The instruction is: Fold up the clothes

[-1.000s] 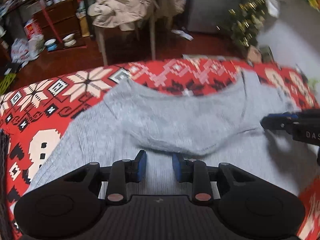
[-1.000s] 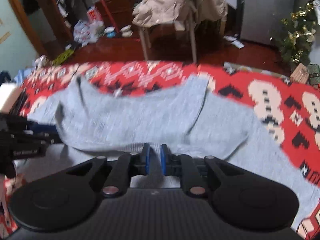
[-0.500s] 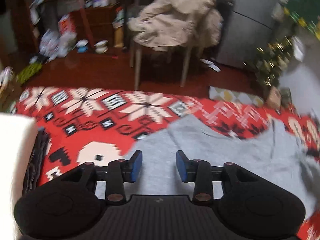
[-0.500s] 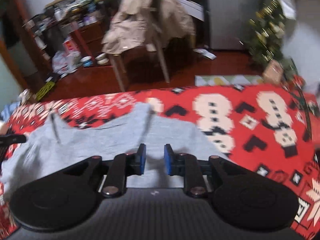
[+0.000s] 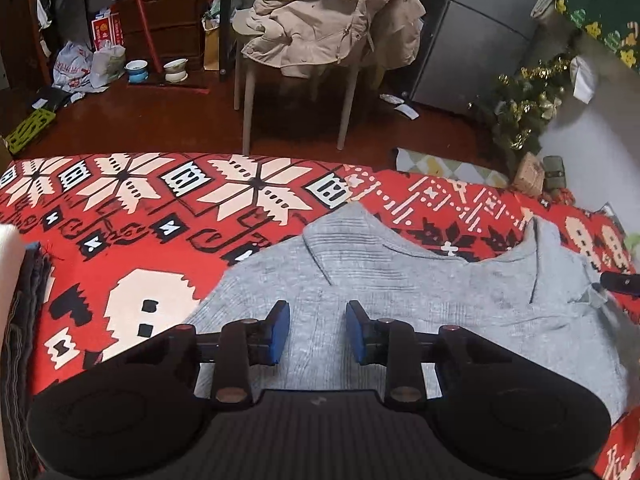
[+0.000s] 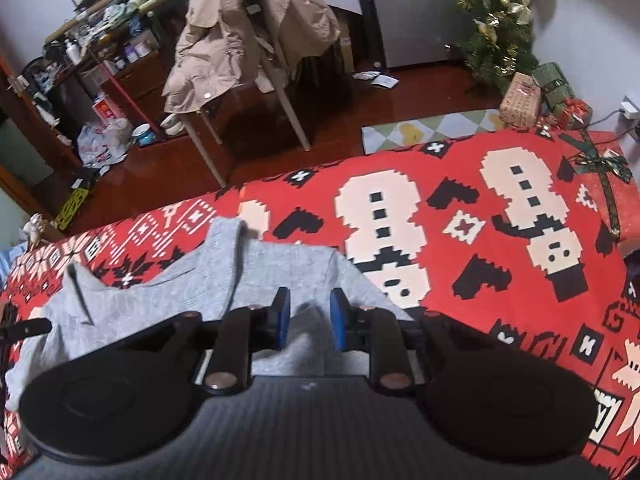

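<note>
A grey ribbed knit sweater [image 5: 420,296] lies spread on a red blanket [image 5: 132,216] patterned with white snowflakes, black marks and cream snowman shapes; whether a bed or a tabletop lies under the blanket cannot be told. In the left wrist view the sweater runs from the lower middle to the right edge, and its upper edge dips between two raised shoulder points.

The left gripper [image 5: 318,332] hovers over the sweater's left part. Its blue pads [image 5: 280,330] stand apart with grey knit showing in the gap beneath them, and the jaws are closing; no cloth is pinched between them. At the right edge of this view the dark tip of the right gripper [image 5: 620,282] shows just beside the sweater's far shoulder.

In the right wrist view the right gripper [image 6: 307,318] is over the sweater's [image 6: 168,304] right end, where the sleeve slopes down toward the camera. Its pads sit a little apart, nothing clamped, with grey fabric below the gap. The left gripper's dark tip [image 6: 24,328] pokes in at the left edge, beside the other shoulder.

Beyond the blanket is a dark red floor with a chair [image 5: 296,80] draped in a beige jacket [image 5: 332,20], a small decorated Christmas tree [image 6: 496,20] and wrapped gift boxes [image 6: 524,100].
</note>
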The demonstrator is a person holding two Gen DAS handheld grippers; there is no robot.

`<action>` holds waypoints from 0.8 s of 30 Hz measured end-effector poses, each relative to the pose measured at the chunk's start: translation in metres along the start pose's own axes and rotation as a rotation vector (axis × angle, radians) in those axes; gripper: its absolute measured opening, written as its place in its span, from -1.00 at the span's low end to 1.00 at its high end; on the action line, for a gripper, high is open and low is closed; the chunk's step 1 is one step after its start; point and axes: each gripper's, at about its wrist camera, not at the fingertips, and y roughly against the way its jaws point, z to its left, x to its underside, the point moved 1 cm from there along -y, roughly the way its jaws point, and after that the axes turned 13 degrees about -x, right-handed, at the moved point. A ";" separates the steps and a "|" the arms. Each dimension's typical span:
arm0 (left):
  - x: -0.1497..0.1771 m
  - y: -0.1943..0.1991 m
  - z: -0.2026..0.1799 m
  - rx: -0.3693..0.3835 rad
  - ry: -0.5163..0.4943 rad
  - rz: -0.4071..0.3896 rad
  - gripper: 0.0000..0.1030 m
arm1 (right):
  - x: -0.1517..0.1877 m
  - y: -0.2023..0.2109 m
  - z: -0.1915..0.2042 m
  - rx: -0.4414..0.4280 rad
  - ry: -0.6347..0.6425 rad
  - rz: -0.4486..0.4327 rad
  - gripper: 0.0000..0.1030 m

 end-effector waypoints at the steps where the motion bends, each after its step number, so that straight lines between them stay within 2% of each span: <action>1: -0.001 -0.002 0.000 -0.005 0.000 0.003 -0.42 | 0.000 0.000 -0.001 -0.002 -0.004 -0.001 -0.54; 4: -0.004 -0.002 0.006 0.021 0.047 0.014 -0.42 | 0.002 -0.002 0.001 -0.012 0.005 -0.002 -0.54; 7: -0.005 0.000 0.015 0.050 0.093 0.020 -0.42 | 0.005 0.009 0.000 -0.054 -0.016 -0.043 -0.54; 9: -0.005 -0.001 0.014 0.037 0.078 0.021 -0.42 | 0.008 0.016 -0.001 -0.075 -0.024 -0.054 -0.54; 11: -0.005 -0.005 0.012 0.012 0.059 0.025 -0.43 | 0.014 0.015 0.002 -0.050 0.021 -0.021 -0.54; 14: -0.004 -0.011 0.007 0.015 0.050 0.039 -0.50 | 0.021 0.008 0.008 0.002 0.081 0.039 -0.54; 18: -0.003 -0.016 -0.003 -0.005 0.012 0.052 -0.50 | 0.020 -0.010 0.018 0.033 0.116 0.054 -0.54; 19: -0.003 -0.016 -0.005 -0.012 0.002 0.054 -0.54 | 0.018 -0.014 0.018 0.038 0.114 0.059 -0.54; 20: -0.002 -0.015 -0.006 -0.018 -0.004 0.057 -0.83 | 0.017 -0.018 0.018 0.045 0.103 0.068 -0.54; 22: -0.001 -0.011 -0.006 -0.025 0.000 0.058 -0.88 | 0.016 -0.023 0.020 0.067 0.107 0.072 -0.65; 23: 0.001 -0.006 -0.006 -0.029 0.005 0.044 -0.88 | 0.017 -0.023 0.022 0.078 0.116 0.070 -0.86; 24: 0.003 0.002 -0.005 -0.039 0.003 0.017 -0.88 | 0.018 -0.022 0.024 0.081 0.124 0.065 -0.94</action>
